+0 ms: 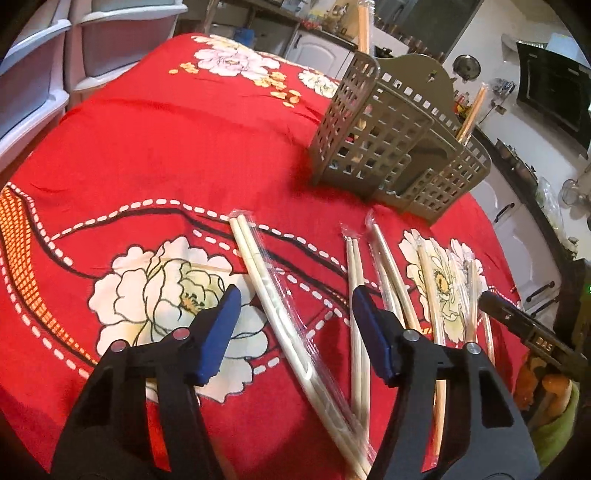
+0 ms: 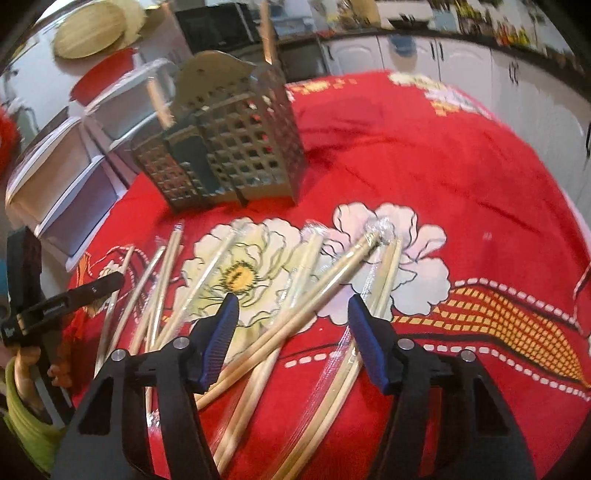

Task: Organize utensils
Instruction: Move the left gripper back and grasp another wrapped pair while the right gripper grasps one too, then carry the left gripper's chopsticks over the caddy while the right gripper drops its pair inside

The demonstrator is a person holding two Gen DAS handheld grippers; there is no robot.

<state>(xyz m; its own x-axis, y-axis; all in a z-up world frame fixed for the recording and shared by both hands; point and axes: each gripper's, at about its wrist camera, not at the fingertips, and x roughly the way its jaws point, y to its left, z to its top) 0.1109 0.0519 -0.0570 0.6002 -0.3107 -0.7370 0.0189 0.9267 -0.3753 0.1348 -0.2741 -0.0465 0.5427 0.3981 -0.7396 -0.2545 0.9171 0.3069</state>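
Barely started, I'd say. The holder [image 1: 399, 147] sits upright on the red cloth [image 1: 184, 147], well ahead of the left gripper [image 1: 295, 325] and off to its right. At least two chopstick pairs stick up out of it: one [image 1: 364, 26] at its far left corner, another [image 1: 472, 110] on its right side. That's about all that looks done.

Everything else is loose on the cloth. A wrapped pair [image 1: 280, 306] runs diagonally between the left gripper's fingers, which are spread wide and holding nothing. More wrapped pairs [image 1: 391, 273] fan out just right of it.

The right gripper [image 2: 291, 328] is the same story: fingers apart, empty, hovering over a messy crisscrossed heap [image 2: 295, 295], with one pair [image 2: 332, 273] lying slantwise across the gap between its fingers. Its view has the holder [image 2: 225, 144] ahead and to its left.

So several pairs are left, maybe seven or more; hard to count with the wrappers overlapping. Most of the job remains.
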